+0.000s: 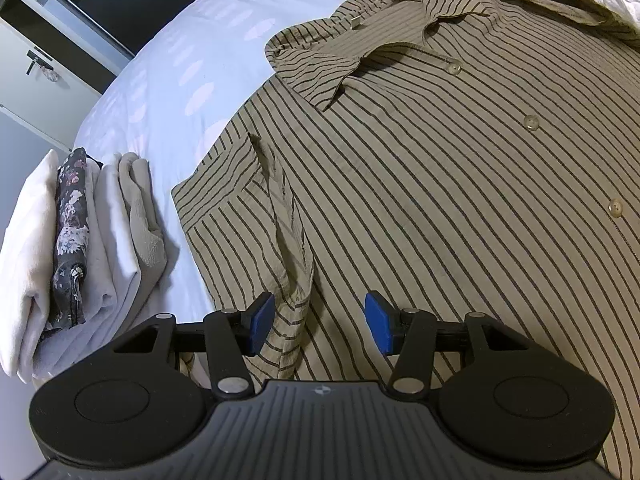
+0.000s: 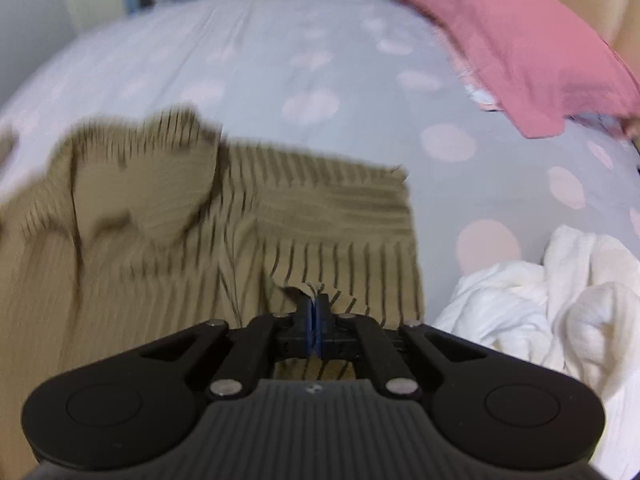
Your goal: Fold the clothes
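R gripper [image 2: 315, 312] pinched shut on shirt [image 2: 224, 216] edge; L gripper [image 1: 320, 324] open, holding nothing.
Striped shirt lies flat on bed [image 1: 172, 80], buttons up; L pads straddle a sleeve fold. Folded stack [image 1: 80, 240] just beside shirt.

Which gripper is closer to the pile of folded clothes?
Left. The left gripper hovers open over the striped shirt beside the pile; the right gripper's view shows no pile.

Olive shirt [image 1: 420, 200] with dark stripes on pale bedsheet [image 2: 280, 60] with pink dots; pink cloth [image 2: 520, 48].
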Demonstrator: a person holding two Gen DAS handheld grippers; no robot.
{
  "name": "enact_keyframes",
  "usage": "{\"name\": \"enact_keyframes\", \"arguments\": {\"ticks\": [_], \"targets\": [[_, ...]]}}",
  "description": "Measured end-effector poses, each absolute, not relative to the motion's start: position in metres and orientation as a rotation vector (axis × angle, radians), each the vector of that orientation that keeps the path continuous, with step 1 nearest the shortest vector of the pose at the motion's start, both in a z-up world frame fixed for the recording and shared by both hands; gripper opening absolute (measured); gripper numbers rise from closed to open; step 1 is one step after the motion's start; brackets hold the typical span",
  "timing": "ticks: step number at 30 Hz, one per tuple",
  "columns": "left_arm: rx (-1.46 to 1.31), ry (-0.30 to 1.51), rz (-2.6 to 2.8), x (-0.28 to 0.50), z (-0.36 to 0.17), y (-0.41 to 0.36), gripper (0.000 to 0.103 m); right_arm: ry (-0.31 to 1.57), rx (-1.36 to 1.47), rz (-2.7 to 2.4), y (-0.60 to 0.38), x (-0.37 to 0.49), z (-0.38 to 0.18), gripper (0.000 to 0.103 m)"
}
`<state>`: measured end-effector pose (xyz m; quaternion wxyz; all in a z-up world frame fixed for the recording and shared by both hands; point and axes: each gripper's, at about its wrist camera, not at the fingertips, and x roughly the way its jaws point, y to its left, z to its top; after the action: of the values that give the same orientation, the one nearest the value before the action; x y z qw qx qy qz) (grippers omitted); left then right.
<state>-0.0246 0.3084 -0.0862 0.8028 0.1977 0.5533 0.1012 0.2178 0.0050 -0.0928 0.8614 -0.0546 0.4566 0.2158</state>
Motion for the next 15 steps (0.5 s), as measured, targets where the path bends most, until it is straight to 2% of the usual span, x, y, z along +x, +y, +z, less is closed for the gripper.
{"name": "enact_keyframes", "arguments": {"ticks": [3, 6, 11, 15], "targets": [[0.432, 1.187, 0.216, -0.026, -0.087, 0.307, 0.048, 0.999, 0.083, 0.481, -0.012, 0.223, -0.081, 0.002], [0.438, 1.192, 0.218, -0.028, -0.088, 0.308, 0.048, 1.057, 0.159, 0.548, -0.012, 0.221, -0.084, 0.002], [0.443, 1.199, 0.225, -0.028, -0.090, 0.309, 0.048, 1.091, 0.087, 0.555, 0.008, 0.215, -0.112, 0.003], [0.443, 1.195, 0.224, -0.028, -0.089, 0.308, 0.048, 1.121, 0.063, 0.554, 0.018, 0.211, -0.136, 0.009]]}}
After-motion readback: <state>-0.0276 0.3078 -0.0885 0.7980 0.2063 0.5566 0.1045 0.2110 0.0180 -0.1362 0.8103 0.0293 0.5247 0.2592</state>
